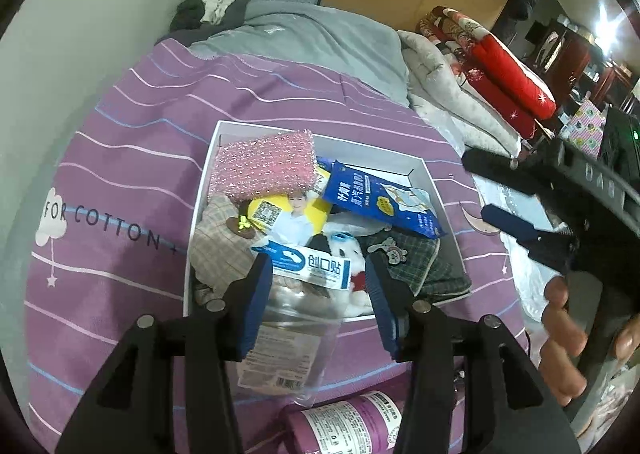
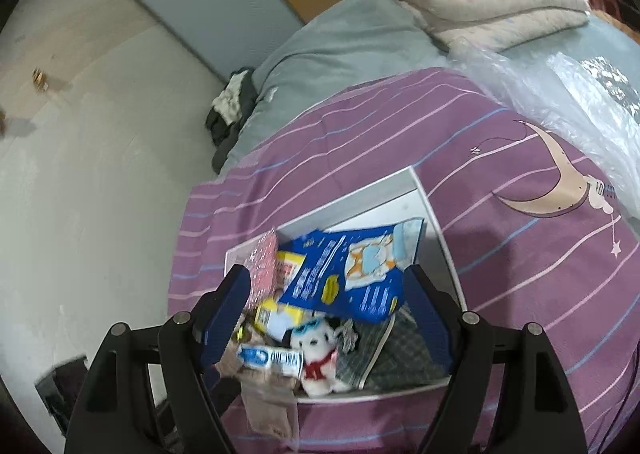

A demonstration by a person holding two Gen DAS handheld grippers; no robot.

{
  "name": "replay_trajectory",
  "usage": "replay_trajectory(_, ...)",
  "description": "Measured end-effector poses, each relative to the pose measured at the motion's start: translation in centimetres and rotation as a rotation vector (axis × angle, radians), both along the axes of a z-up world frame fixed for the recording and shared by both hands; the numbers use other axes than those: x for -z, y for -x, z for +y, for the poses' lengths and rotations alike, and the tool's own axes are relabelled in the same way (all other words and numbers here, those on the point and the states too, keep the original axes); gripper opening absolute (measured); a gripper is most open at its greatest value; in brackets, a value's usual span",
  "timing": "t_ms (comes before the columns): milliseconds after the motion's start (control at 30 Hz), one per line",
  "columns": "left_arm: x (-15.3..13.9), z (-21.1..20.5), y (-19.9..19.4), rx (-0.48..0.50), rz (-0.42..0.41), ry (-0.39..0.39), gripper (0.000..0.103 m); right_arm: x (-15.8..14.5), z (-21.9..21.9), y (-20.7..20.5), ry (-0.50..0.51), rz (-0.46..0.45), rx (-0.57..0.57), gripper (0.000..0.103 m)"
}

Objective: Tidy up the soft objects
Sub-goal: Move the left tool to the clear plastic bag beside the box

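Observation:
A white box (image 1: 208,181) sits on the purple striped bedspread (image 1: 120,141), full of soft things. In it are a pink sponge (image 1: 266,165), a blue packet (image 1: 380,201), a yellow pack (image 1: 288,213), beige plaid cloth (image 1: 216,242), dark plaid cloth (image 1: 420,262) and a white plush dog (image 2: 316,350). A clear bag with a blue-and-white header (image 1: 308,266) droops over the box's near rim, between the jaws of my open left gripper (image 1: 318,270); the pads do not press it. My right gripper (image 2: 328,274) hovers open above the blue packet (image 2: 348,270), and shows as the right gripper (image 1: 476,185) beside the box.
A purple labelled bottle (image 1: 352,426) lies on the bed by the near edge. A grey blanket (image 1: 312,37), folded pale quilts (image 2: 492,5), a red quilt (image 1: 508,69) and clear plastic (image 2: 560,101) lie beyond. A hand (image 1: 560,318) holds the right gripper. Bare floor (image 2: 80,133) is at left.

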State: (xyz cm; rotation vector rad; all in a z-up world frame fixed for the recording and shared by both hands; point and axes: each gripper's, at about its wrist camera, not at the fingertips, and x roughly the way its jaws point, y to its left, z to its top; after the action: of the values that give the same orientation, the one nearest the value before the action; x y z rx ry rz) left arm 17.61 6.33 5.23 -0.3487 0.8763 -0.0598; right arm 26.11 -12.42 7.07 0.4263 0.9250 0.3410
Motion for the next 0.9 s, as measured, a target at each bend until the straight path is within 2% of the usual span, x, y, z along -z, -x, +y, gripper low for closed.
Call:
replay_trajectory(167,0.9,0.1,-0.5,-0.011,0.021,0.024,0.05,1.2,-0.1,0.9,0.051,-0.013,0.022,0.079)
replay_trajectory(267,1.5,0.2,-0.9,-0.022,0.037,0.039,0.05,2.7,-0.3,0.6,0.035,0.018,0.007,0.077)
replay_trajectory(333,1.9,0.4,-1.1,-0.034,0.042,0.045,0.05,3.4,0.1,0.5,0.033,0.07,-0.015,0.056)
replay_trajectory(400,2.2,0.5,-1.4,-0.045,0.052,0.043,0.05,3.5,1.2,0.4,0.022,0.081,-0.075,0.041)
replay_trajectory(433,2.4,0.5,-1.4,-0.049,0.057,0.039,0.05,3.5,2.0,0.2,0.051,0.085,-0.097,0.035)
replay_trajectory(500,2.6,0.4,-1.5,-0.05,0.063,0.032,0.05,3.9,3.5,-0.5,0.096,0.108,-0.128,0.029)
replay_trajectory(600,2.8,0.4,-1.5,-0.051,0.067,0.025,0.05,5.1,4.0,-2.6,0.073,0.126,-0.098,0.028)
replay_trajectory(700,2.9,0.6,-1.5,-0.057,0.07,0.035,0.05,5.6,2.5,-3.8,0.195,0.085,0.082,0.03)
replay_trajectory(733,2.9,0.6,-1.5,-0.055,0.069,0.037,0.05,5.6,2.0,-3.7,0.227,0.093,0.12,0.036)
replay_trajectory(767,3.0,0.6,-1.6,-0.055,0.07,0.037,0.05,5.5,1.7,-3.4,0.213,0.099,0.116,0.042)
replay_trajectory(800,2.9,0.6,-1.5,-0.054,0.069,0.036,0.05,5.3,1.3,-2.8,0.178,0.092,0.095,0.053)
replay_trajectory(833,2.9,0.5,-1.5,-0.053,0.068,0.032,0.05,4.9,1.1,-1.7,0.141,0.063,0.061,0.061)
replay_trajectory(900,2.8,0.3,-1.4,-0.046,0.063,0.021,0.05,4.1,1.1,0.3,0.143,-0.002,0.025,0.069)
